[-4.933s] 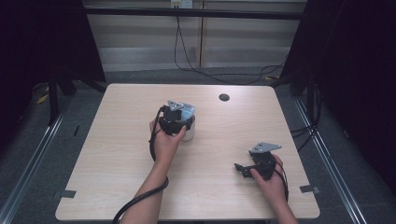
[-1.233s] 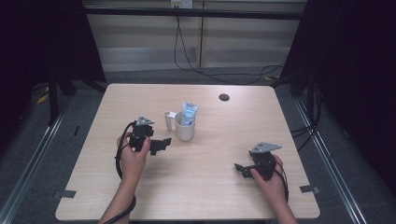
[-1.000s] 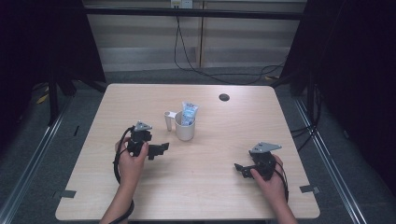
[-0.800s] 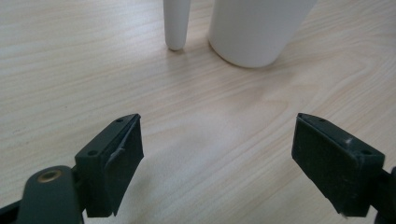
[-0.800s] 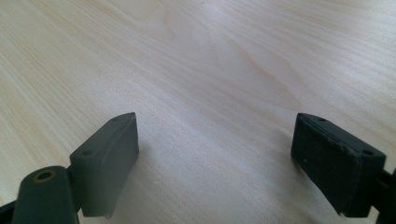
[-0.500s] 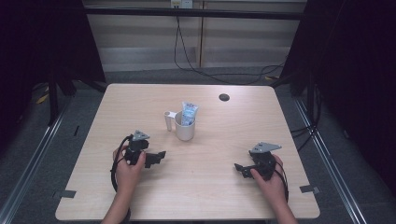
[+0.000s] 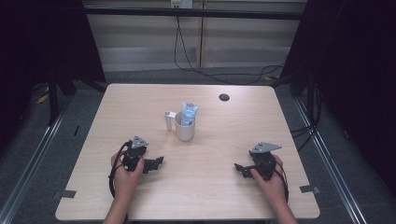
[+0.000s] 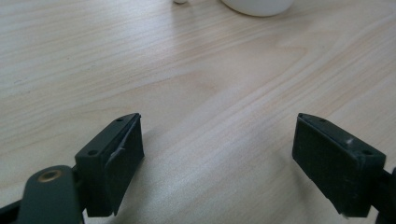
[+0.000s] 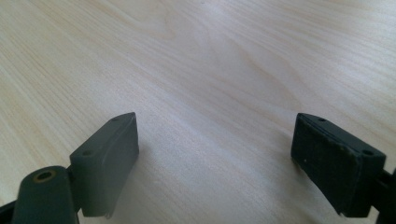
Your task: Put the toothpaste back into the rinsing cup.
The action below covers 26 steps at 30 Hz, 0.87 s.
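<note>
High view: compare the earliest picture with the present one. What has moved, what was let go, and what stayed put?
The left gripper let go of the cup with the tube in it and drew back toward the near left of the table; its fingers are now open and empty. The cup, the tube, the small white piece beside it and the right gripper stayed as they were.

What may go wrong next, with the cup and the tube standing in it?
1. The tube leans out above the rim of the white cup; a knock could tip both over.
2. A small white piece stands right beside the cup, so a reaching left gripper might push it over first.
3. Both the left gripper and the right gripper rest open on the table, apart from the cup.
</note>
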### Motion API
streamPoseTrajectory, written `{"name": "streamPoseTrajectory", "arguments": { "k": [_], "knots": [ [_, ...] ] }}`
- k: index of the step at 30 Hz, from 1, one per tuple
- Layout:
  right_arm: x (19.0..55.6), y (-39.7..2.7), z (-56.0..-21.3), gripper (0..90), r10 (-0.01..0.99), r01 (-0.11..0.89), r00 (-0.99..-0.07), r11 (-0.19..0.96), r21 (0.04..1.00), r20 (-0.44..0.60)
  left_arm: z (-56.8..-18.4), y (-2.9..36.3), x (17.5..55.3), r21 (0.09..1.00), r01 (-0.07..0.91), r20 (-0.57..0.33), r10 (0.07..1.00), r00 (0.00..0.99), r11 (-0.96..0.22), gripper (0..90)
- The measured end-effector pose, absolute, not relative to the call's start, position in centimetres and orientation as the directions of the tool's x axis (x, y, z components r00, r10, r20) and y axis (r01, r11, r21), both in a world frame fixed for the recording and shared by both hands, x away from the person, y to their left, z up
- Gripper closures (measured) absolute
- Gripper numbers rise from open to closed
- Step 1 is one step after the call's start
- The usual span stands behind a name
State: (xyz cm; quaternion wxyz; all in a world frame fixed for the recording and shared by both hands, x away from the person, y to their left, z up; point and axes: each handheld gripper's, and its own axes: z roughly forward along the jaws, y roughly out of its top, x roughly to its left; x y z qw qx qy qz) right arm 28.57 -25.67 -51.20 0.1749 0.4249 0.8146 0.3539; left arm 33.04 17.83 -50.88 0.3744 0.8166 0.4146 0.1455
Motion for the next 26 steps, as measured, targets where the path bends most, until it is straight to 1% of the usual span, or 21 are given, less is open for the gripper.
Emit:
{"name": "streamPoseTrajectory", "arguments": {
  "k": [7,13,15,20,26],
  "knots": [
    [28.57,-25.68,-51.2,14.4,0.816,0.569,-0.578,0.388,0.725,0.016,-50.95,17.61,32.78,0.721,0.536,-0.009,0.768,0.64,-0.439,15.3],
    [28.56,-25.67,-51.2,14.5,0.816,0.57,-0.577,0.388,0.725,0.017,-50.97,17.6,32.76,0.721,0.538,-0.01,0.769,0.639,-0.437,14.7],
    [28.55,-25.67,-51.2,14.5,0.816,0.57,-0.577,0.388,0.725,0.017,-51.03,17.47,32.81,0.722,0.548,-0.017,0.782,0.623,-0.421,12.8],
    [28.58,-25.68,-51.21,14.4,0.816,0.568,-0.578,0.388,0.725,0.016,-51.01,17.59,33.02,0.714,0.544,-0.005,0.773,0.635,-0.442,9.9],
    [28.58,-25.68,-51.21,14.4,0.816,0.569,-0.578,0.388,0.725,0.016,-51.03,17.56,33.02,0.713,0.548,-0.005,0.779,0.627,-0.437,9.2]
  ]
}}
